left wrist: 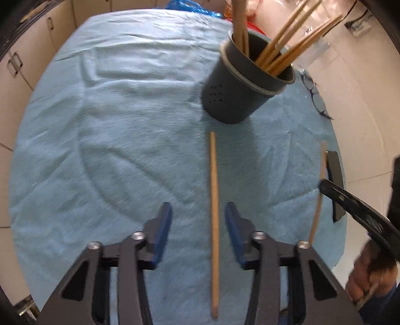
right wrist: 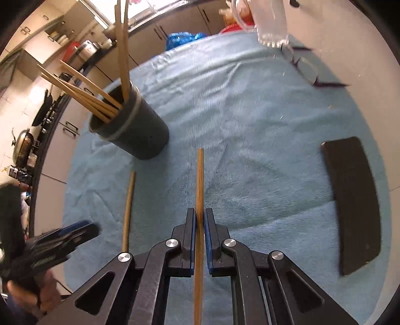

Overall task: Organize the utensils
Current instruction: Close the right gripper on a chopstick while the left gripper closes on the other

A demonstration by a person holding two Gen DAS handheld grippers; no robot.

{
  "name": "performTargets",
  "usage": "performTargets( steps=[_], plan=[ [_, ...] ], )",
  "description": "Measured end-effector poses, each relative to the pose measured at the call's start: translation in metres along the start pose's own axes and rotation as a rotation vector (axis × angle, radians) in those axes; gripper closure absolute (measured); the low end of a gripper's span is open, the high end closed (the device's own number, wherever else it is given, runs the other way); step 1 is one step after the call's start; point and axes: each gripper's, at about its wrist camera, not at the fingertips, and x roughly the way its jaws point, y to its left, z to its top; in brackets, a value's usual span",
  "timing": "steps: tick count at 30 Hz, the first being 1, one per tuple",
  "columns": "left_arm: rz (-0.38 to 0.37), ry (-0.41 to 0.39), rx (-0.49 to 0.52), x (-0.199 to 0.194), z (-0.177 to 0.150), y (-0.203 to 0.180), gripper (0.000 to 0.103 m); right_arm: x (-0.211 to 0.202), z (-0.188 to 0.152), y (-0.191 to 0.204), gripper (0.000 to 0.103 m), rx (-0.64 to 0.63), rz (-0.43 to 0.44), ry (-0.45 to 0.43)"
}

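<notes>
A dark utensil cup (left wrist: 237,85) holding several wooden chopsticks stands on the blue towel (left wrist: 125,125); it also shows in the right wrist view (right wrist: 140,135). My left gripper (left wrist: 198,212) is open, its jaws either side of a loose chopstick (left wrist: 213,200) lying on the towel. My right gripper (right wrist: 199,220) is shut on another chopstick (right wrist: 200,180), which points forward. The right gripper shows at the right edge of the left wrist view (left wrist: 325,185) with its chopstick (left wrist: 320,190). The left gripper (right wrist: 82,228) and its chopstick (right wrist: 128,207) show in the right wrist view.
A black flat phone-like slab (right wrist: 355,200) lies on the towel's right side. Eyeglasses (right wrist: 305,67) and a clear plastic container (right wrist: 270,22) sit at the far right. Cabinets (left wrist: 20,57) and a kitchen counter surround the table.
</notes>
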Motion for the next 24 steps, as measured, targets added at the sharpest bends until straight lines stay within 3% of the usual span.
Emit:
performTargets(
  steps=[4, 7, 12, 16, 24],
  plan=[
    [0.011, 0.057, 0.030, 0.025, 0.016, -0.017, 0.077, -0.016, -0.005, -0.001, 0.096, -0.009, 0.007, -0.028],
    [0.055, 0.092, 0.049, 0.042, 0.023, -0.024, 0.096, -0.031, -0.009, -0.004, 0.096, -0.023, 0.006, -0.050],
    [0.077, 0.056, 0.074, 0.043, 0.024, -0.028, 0.097, -0.040, -0.005, -0.005, 0.096, -0.034, 0.027, -0.074],
    [0.056, -0.024, 0.079, 0.023, 0.012, -0.025, 0.097, -0.045, -0.002, 0.000, 0.096, -0.048, 0.042, -0.100],
    [0.023, -0.315, 0.046, -0.072, -0.013, -0.008, 0.097, -0.068, 0.003, 0.032, 0.096, -0.114, 0.088, -0.197]
  ],
)
